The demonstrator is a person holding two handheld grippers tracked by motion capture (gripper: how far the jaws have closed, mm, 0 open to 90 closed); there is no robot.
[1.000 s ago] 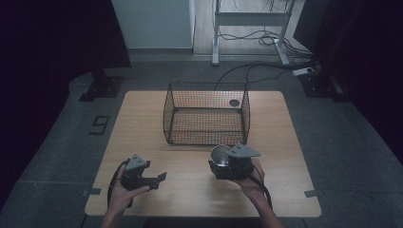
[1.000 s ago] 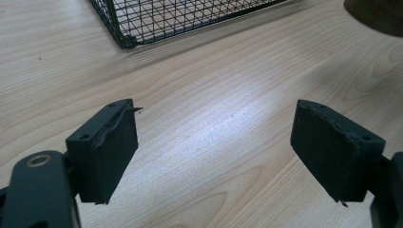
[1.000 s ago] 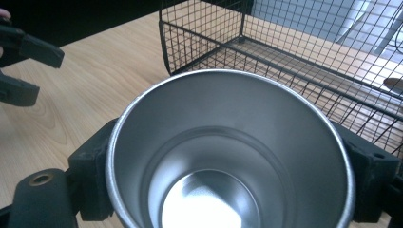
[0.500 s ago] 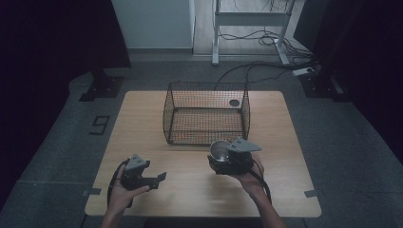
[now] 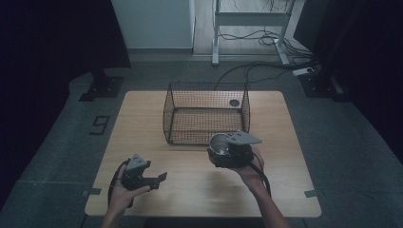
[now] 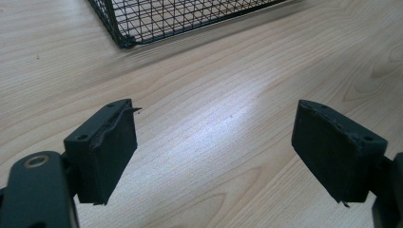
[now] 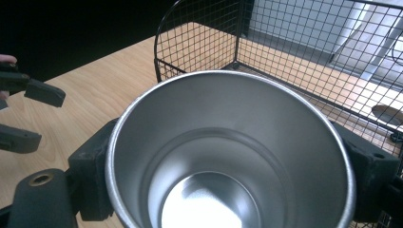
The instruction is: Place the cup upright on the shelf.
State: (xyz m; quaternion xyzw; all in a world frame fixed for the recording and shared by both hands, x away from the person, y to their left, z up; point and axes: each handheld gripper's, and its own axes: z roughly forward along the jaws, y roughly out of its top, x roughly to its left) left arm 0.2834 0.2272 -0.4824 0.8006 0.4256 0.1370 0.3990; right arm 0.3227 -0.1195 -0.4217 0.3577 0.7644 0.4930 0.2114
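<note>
Steel cup (image 7: 228, 152) sits clamped in the right gripper (image 5: 228, 151), just before a wire basket (image 5: 205, 114). Left gripper (image 5: 154, 179) hovers over the table (image 5: 142, 123), jaws wide apart, empty.

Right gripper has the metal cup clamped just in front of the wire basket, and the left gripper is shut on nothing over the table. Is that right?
Not quite. The left gripper is open: the left gripper view shows its jaws standing wide apart over bare table. The rest holds: the right gripper clamps the metal cup just in front of the wire basket.
</note>
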